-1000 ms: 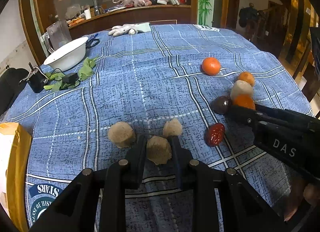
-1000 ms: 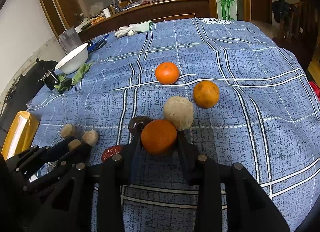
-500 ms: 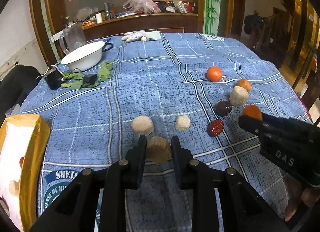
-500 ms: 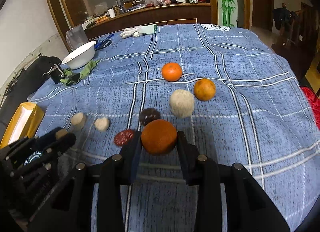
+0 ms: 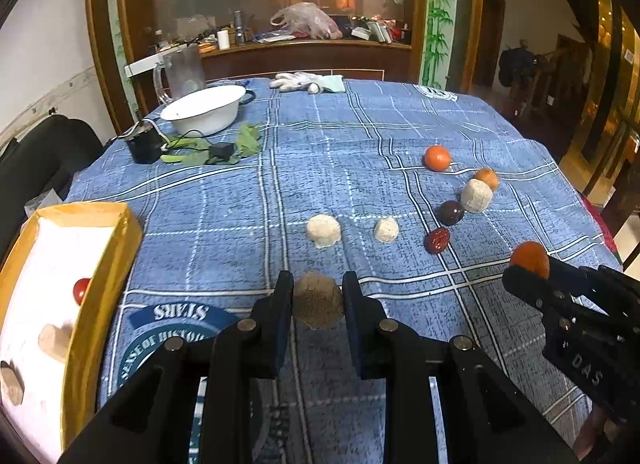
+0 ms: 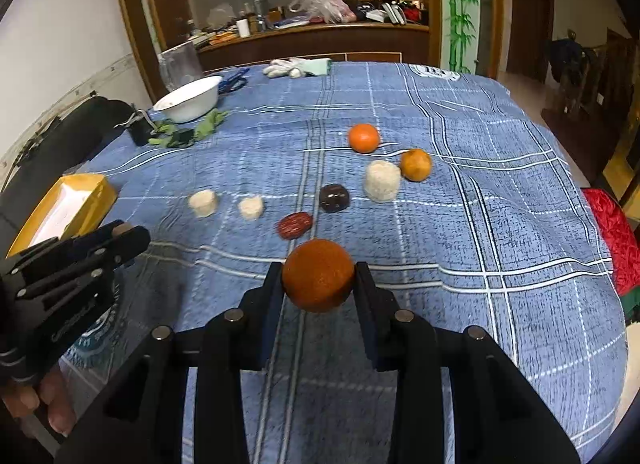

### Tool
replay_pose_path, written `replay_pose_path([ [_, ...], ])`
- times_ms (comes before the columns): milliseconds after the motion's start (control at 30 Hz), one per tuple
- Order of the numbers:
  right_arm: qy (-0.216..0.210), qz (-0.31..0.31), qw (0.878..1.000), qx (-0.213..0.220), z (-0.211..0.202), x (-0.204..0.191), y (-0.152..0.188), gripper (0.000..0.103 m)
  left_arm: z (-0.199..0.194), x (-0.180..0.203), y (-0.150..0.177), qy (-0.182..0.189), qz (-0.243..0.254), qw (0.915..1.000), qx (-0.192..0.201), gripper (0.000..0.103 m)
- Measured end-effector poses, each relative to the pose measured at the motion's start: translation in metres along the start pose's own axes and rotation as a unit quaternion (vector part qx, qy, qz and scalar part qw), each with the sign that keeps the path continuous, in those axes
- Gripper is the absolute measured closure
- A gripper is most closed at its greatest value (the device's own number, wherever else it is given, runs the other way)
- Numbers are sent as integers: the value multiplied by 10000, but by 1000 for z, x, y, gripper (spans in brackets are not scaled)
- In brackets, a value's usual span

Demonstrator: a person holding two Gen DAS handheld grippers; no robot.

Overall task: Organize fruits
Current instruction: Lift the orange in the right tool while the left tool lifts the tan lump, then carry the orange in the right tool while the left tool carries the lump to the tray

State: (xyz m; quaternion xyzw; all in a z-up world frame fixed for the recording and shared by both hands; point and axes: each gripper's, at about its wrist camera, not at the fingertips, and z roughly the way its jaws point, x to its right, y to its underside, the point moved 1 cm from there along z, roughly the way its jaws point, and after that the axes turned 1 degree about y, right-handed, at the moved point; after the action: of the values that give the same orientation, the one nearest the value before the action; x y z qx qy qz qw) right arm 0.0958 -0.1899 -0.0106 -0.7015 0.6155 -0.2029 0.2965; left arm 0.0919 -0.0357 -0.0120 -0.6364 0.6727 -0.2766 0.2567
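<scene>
While our left gripper (image 5: 318, 300) pinches a brown fruit (image 5: 317, 304) above the cloth, the yellow box (image 5: 100, 248) lies just left, so we judge delivery is next. In the right view, our right gripper (image 6: 318, 284) clamps an orange (image 6: 318, 280), lifted too, needing carriage across.

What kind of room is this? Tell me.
Probably a home dining room: a table under a blue checked tablecloth, a cluttered wooden counter behind it, and a white bowl near the table's far edge.
</scene>
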Motion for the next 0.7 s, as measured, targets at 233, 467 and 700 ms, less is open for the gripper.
replay_pose_path([
  [233,-64,-211,9997,114,-19,-23,7,66,-15,-12,10,-103,-128,9998,72,79],
  [467,-101,-457,9986,233,-33,-48,10,66,-30,-34,20,-236,-321,9991,126,79],
  [700,-279,-742,9963,319,-41,-78,12,66,-46,-53,25,-375,-491,9978,232,79],
])
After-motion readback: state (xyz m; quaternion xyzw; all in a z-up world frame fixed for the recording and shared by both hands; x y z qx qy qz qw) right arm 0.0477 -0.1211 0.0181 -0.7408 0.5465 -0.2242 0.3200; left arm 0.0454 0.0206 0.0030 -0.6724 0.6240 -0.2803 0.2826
